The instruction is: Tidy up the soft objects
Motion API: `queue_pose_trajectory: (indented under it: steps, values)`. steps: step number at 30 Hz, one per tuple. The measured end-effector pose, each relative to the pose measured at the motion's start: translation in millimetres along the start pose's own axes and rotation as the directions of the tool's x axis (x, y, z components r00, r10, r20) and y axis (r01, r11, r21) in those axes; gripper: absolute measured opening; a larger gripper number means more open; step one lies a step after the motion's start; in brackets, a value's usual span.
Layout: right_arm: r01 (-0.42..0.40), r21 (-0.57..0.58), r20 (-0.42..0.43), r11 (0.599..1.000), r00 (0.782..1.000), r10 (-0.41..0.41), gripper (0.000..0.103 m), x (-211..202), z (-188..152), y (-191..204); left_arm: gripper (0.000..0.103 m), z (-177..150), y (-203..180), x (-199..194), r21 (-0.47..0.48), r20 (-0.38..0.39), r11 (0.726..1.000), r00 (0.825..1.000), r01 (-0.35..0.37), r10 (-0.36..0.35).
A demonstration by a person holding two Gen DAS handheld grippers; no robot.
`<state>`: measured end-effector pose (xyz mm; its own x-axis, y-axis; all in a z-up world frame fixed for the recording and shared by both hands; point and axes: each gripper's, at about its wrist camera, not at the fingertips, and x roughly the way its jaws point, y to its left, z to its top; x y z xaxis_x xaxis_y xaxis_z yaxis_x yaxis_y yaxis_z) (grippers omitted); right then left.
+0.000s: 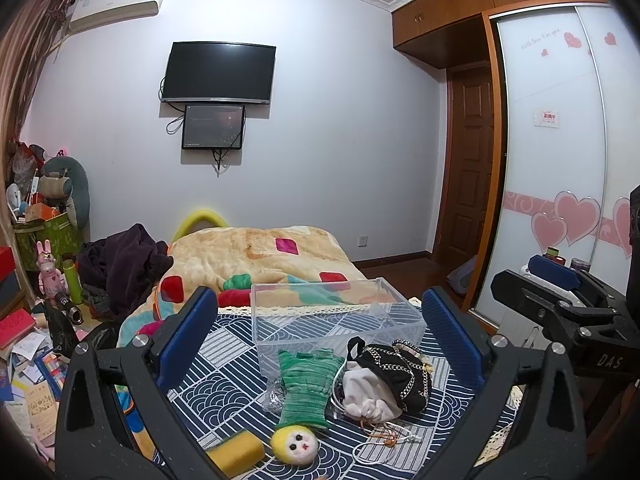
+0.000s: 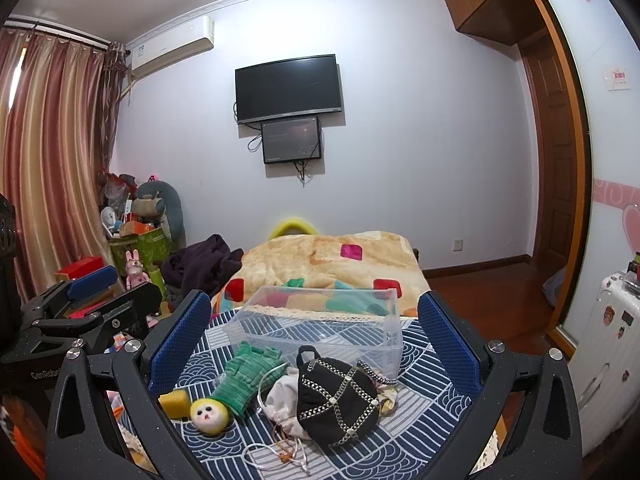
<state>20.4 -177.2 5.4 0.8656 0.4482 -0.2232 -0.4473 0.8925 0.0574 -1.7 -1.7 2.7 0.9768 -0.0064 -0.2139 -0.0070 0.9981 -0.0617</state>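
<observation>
On a blue-and-white patterned cloth (image 1: 224, 380) (image 2: 424, 412) lie a green knitted doll with a yellow face (image 1: 304, 392) (image 2: 240, 384), a yellow sponge (image 1: 236, 454) (image 2: 174, 402), a white drawstring pouch (image 1: 370, 396) (image 2: 282, 400) and a black bag with chain trim (image 1: 400, 372) (image 2: 340, 396). A clear plastic box (image 1: 336, 320) (image 2: 320, 328) stands empty behind them. My left gripper (image 1: 320, 336) is open above the items. My right gripper (image 2: 314, 340) is open, also above them. Neither holds anything.
A bed with a beige patterned blanket (image 1: 256, 256) (image 2: 332, 260) lies behind the box. Dark clothes (image 1: 120, 264) and clutter pile up at the left. A wardrobe with heart decals (image 1: 560, 160) and a white suitcase (image 2: 608, 340) stand at the right.
</observation>
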Motion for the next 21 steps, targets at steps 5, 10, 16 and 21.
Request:
queue_pose_trajectory:
  steps: [5, 10, 16, 21]
  values:
    - [-0.002, 0.001, -0.002, 1.000, 1.000, 0.002, 0.103, -0.3, -0.1, 0.6, 0.103, 1.8, -2.1, -0.7, -0.002, 0.001, 1.000, 1.000, 0.000, 0.000]
    - [-0.005, 0.005, -0.002, 1.000, 1.000, 0.005, 0.103, -0.3, 0.3, 1.2, 0.103, 1.7, -2.1, -0.7, -0.001, -0.002, 1.000, 1.000, 0.000, 0.000]
    - [-0.010, 0.008, -0.003, 1.000, 1.000, 0.010, 0.103, 1.0, 0.4, 1.5, 0.103, 2.8, 0.5, 0.0, -0.009, -0.014, 1.000, 1.000, -0.004, 0.003]
    - [-0.013, 0.004, -0.015, 1.000, 1.000, 0.013, 0.103, 3.6, -1.4, 1.8, 0.103, -4.6, 9.3, 7.2, -0.016, -0.064, 1.000, 0.998, -0.009, 0.008]
